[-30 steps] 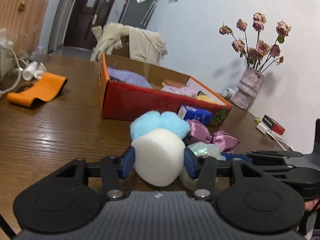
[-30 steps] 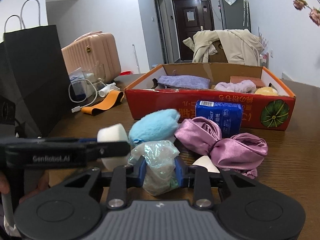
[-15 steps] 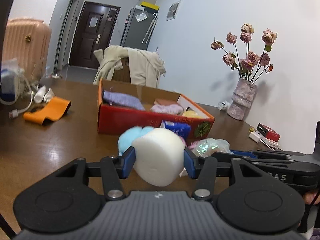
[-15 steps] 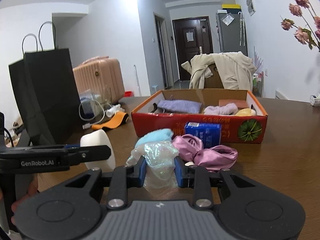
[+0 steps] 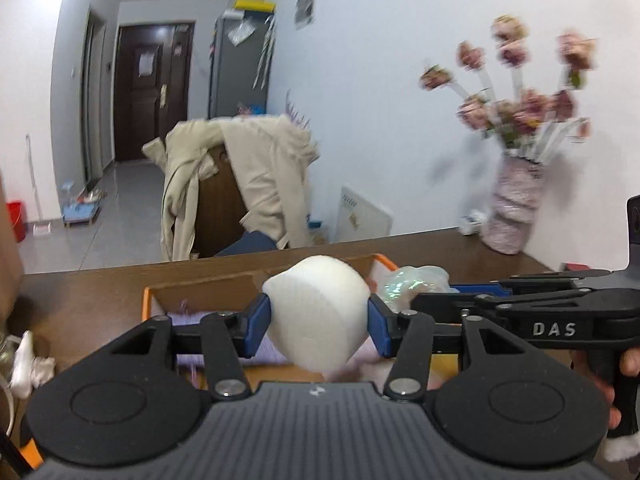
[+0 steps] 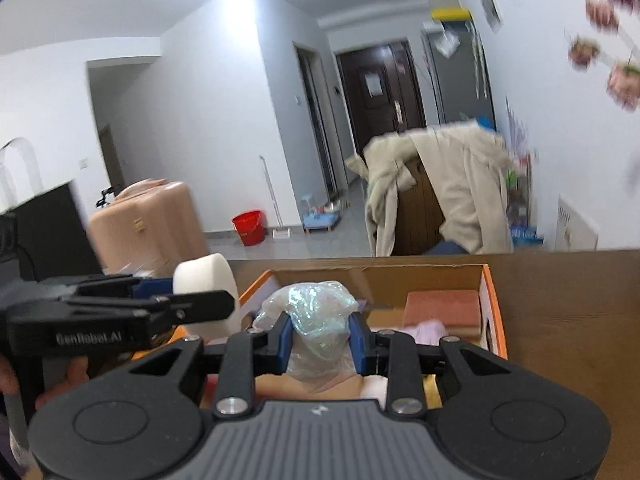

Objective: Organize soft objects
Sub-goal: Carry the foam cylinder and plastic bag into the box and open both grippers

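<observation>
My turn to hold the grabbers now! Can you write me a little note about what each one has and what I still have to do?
Left gripper: shut on the white sponge, held above the box.
Right gripper: shut on the shiny plastic bag, also over the box.
In the box already: a purple cloth, an orange-brown pad, something pale pink.
Done: both items picked up and carried to the box.
Left: lower them, open both grippers, then check the table for other soft things.

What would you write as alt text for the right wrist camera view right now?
The right gripper clamps a crinkled iridescent plastic bag above an open orange cardboard box on a wooden table. At left, the left gripper holds a white foam sponge; behind, a beige coat drapes over a chair.
</observation>
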